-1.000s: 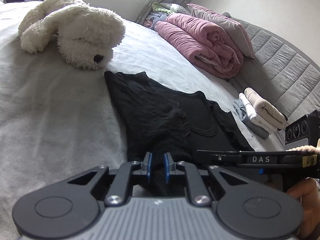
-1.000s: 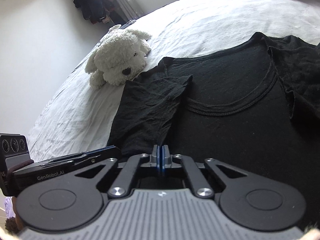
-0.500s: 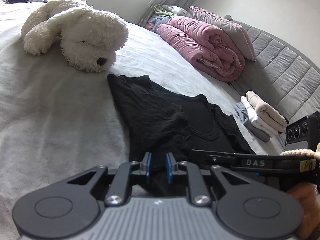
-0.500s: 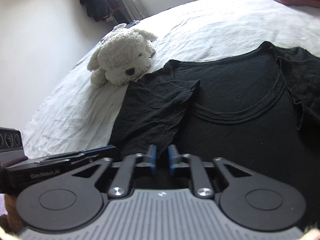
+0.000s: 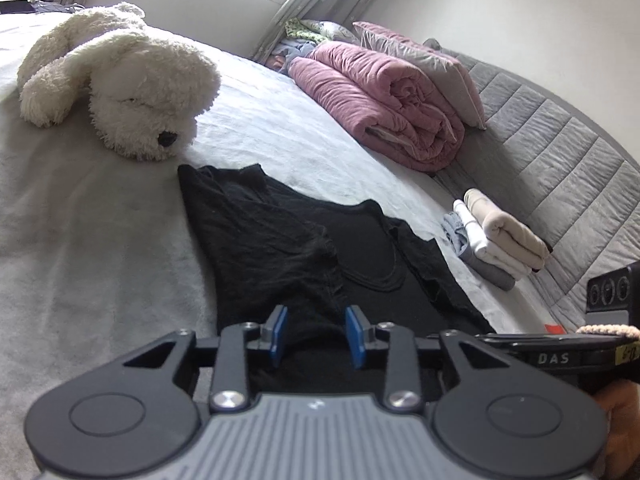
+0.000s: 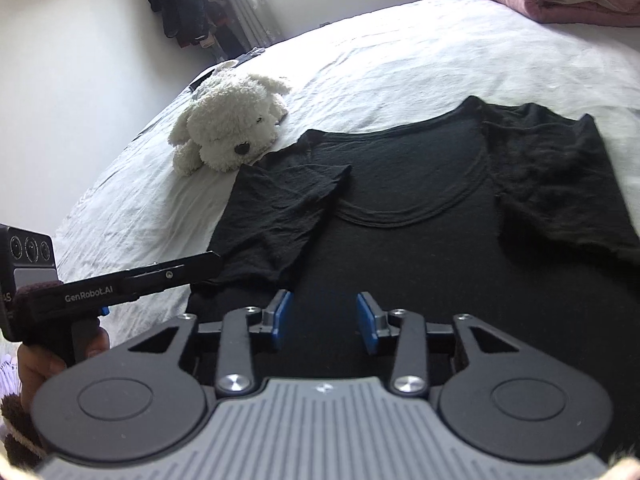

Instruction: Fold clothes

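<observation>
In the left wrist view, the black T-shirt (image 5: 280,240) lay flat on the bed (image 5: 100,240), sleeves folded inward; the left claw (image 5: 316,334) gaped, released. In the right wrist view, the right claw (image 6: 324,322) likewise stood released over the limp, light fabric, probably best pinched at an edge.

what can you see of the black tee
The tee is thin black knit, lying flat on the white sheet, scoop neckline up. Both short sleeves are folded inward over the chest. Its shoulder edge lies close to the plush dog. Both grippers, left and right, hover open above its lower part.
</observation>
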Available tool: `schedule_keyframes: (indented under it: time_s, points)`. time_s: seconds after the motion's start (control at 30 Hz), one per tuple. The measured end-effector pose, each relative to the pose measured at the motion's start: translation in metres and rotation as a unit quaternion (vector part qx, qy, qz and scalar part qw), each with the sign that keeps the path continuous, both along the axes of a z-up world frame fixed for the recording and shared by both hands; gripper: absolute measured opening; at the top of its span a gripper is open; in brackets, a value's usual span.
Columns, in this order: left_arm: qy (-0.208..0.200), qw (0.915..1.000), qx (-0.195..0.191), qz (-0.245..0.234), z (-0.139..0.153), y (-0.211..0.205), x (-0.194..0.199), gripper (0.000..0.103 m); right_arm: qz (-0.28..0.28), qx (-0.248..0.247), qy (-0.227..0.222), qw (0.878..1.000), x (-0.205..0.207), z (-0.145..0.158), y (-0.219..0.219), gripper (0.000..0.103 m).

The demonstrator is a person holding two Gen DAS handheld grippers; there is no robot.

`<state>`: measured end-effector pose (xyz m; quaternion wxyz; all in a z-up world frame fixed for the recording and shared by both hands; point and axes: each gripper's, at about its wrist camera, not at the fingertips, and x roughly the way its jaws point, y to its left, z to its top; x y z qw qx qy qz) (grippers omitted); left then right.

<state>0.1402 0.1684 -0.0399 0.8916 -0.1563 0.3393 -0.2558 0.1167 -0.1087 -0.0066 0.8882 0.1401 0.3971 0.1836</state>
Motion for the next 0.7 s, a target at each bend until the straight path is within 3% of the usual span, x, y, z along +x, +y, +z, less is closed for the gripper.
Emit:
schedule_keyframes:
  time_s: [0.13, 0.33, 0.5, 0.7]
  points:
    - [0.0, 0.9996, 0.027, -0.002, 0.015, -0.017, -0.013, 0.033, -0.008, -0.007, 0.008, 1.0, -0.029, 0.009, -0.026, 0.041]
    - [0.001, 0.9977, 0.067, -0.006, 0.037, -0.043, -0.031, 0.046, -0.027, -0.022, 0.026, 0.999, -0.067, 0.017, -0.065, 0.043]
    - [0.045, 0.9951, 0.086, 0.02, 0.051, -0.045, -0.058, 0.048, -0.038, -0.011, 0.038, 0.998, -0.095, 0.021, -0.102, 0.046]
    - [0.076, 0.9919, 0.088, 0.05, 0.046, -0.032, -0.11, 0.051, -0.05, -0.009, 0.048, 0.998, -0.126, 0.016, -0.147, 0.048]
